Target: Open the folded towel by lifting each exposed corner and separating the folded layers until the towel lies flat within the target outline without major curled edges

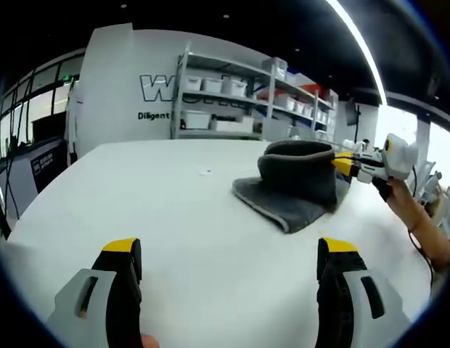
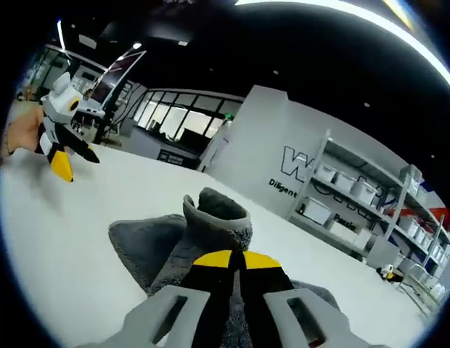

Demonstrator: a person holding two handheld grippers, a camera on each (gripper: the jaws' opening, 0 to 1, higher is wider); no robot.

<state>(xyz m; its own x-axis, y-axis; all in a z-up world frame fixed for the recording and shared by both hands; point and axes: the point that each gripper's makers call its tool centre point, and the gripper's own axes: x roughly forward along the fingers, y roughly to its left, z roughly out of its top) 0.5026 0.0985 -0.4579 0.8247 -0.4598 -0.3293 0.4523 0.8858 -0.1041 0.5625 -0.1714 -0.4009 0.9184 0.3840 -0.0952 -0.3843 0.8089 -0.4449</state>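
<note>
Spanning both views, the white surface (image 1: 174,217) carries the work, with storage shelving (image 1: 232,101) standing well behind it. Inspection finds the grey towel (image 1: 297,192) lying on the surface toward the right gripper's side, still partly folded: one layer is raised into a standing hump while the lower layers lie flat beneath it. No target outline is discernible on the surface.

Right gripper (image 2: 236,264): jaws drawn together, pinching the lifted fold of the towel at its upper edge. In the left gripper view it comes in from the right, at the towel's raised part.

Left gripper (image 1: 228,279): jaws spread wide, holding nothing, hovering over bare surface well apart from the towel.

Assessment: the step in hand appears to be peeling the upper layer away. Recommended practice is to carry the pinched edge up and outward, away from the fold line, keeping it taut so the layer does not roll back. The idle left gripper could usefully pin the lower layer, preventing the whole towel from dragging.
</note>
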